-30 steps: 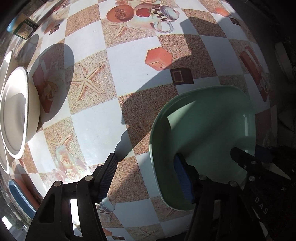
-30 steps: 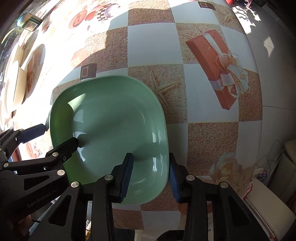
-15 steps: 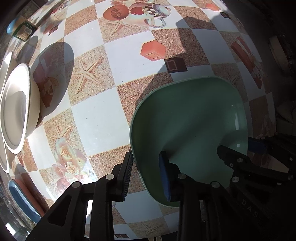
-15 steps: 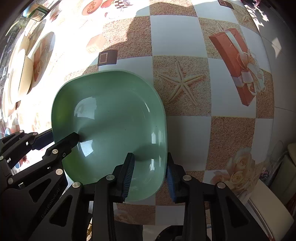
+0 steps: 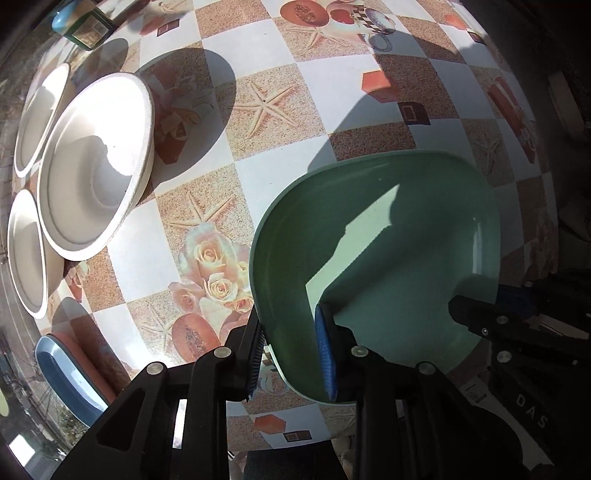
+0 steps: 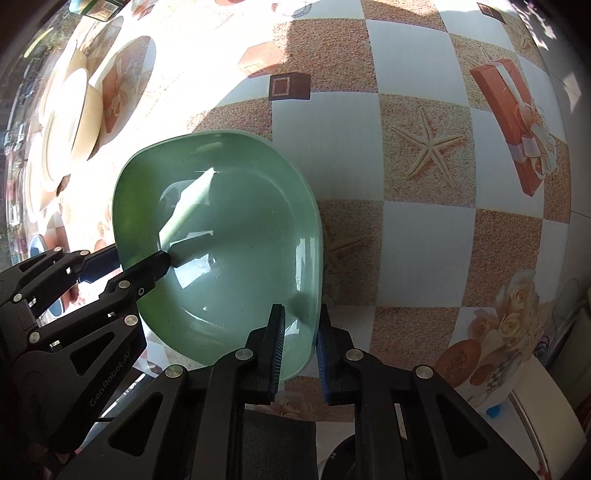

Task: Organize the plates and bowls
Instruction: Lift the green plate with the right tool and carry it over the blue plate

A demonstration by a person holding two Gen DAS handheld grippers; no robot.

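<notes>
A pale green, rounded-square bowl (image 5: 388,240) (image 6: 229,240) sits low over the patterned tablecloth, held from two sides. My left gripper (image 5: 290,354) points straight down and is shut on the bowl's near left rim, one pad outside the wall and one inside. From the right wrist view the left gripper (image 6: 140,258) shows at the bowl's left edge. My right gripper (image 6: 300,347) is closing on the near right rim, with the wall between its blue pads and both pads against it. Its fingers also reach the bowl's right side in the left wrist view, right gripper (image 5: 487,301).
Three white bowls (image 5: 96,166) (image 5: 40,118) (image 5: 26,254) stand at the table's left, also seen as white bowls (image 6: 70,122). A blue plate (image 5: 66,373) lies at the near left edge. A green jar (image 5: 88,26) stands at the far left corner.
The left jaws closed from wide apart onto the green bowl's rim. The right jaws narrowed on the opposite rim. Both hands and the bowl shifted left, nearer the white bowls.
</notes>
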